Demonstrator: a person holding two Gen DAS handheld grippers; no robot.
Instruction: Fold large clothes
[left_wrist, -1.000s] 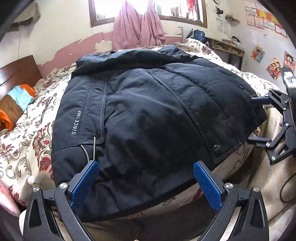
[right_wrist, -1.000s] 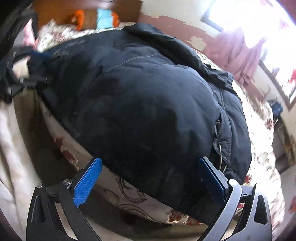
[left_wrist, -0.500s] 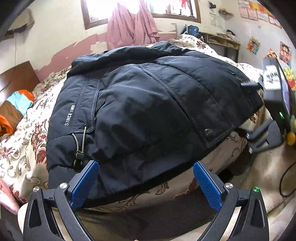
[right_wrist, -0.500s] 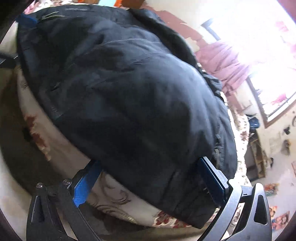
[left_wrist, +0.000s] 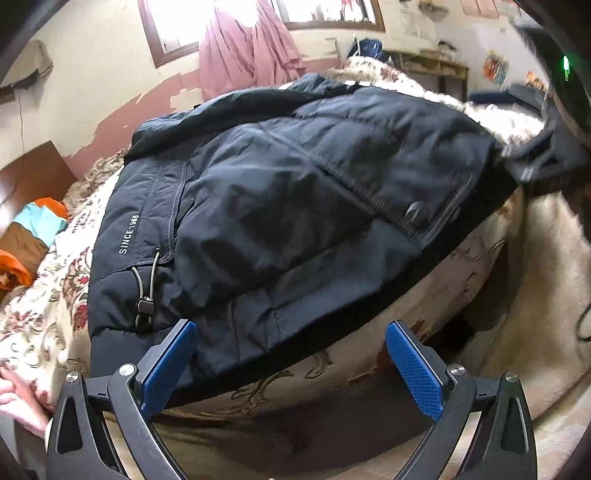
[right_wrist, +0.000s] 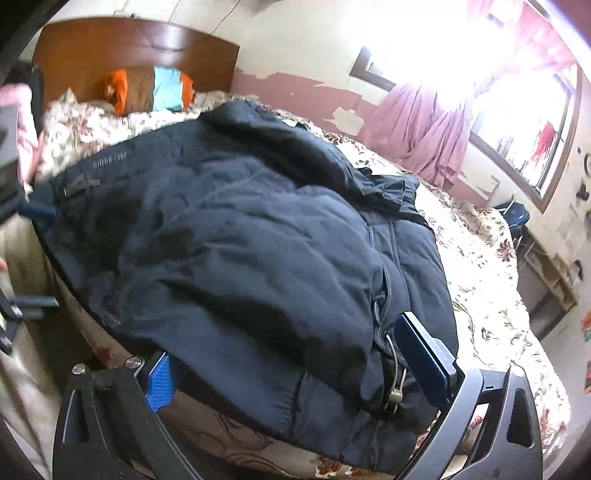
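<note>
Left tool (left_wrist: 290, 360) is spread wide with nothing between the blue pads, parked just off the near hem of the jacket (left_wrist: 295, 206); its left pad looks like it's brushing the hem corner by the drawcord toggle (left_wrist: 144, 305), though we can't swear it's actually touching. Right tool (right_wrist: 295, 363) is also spread wide, but here the jacket's hem corner bulges in between the pads, with the other drawcord toggle (right_wrist: 396, 395) lying right against the right-hand pad. It isn't pinching anything yet as far as we can see.

The jacket is a big dark padded thing lying spread across the floral bedspread (right_wrist: 476, 236), hem toward us at the bed's edge, collar toward the far side near the wooden headboard (right_wrist: 136, 48).

How we'd expect it to handle: puffy, soft, fairly bulky and a bit heavy for clothing, with a slick shell that'll want to slide out of a shallow pinch. It'll also spring back instead of holding a crease. So we'd bite deep on the two hem corners, where the stitched band is thick and firm, and keep the cords out of the pads.
</note>
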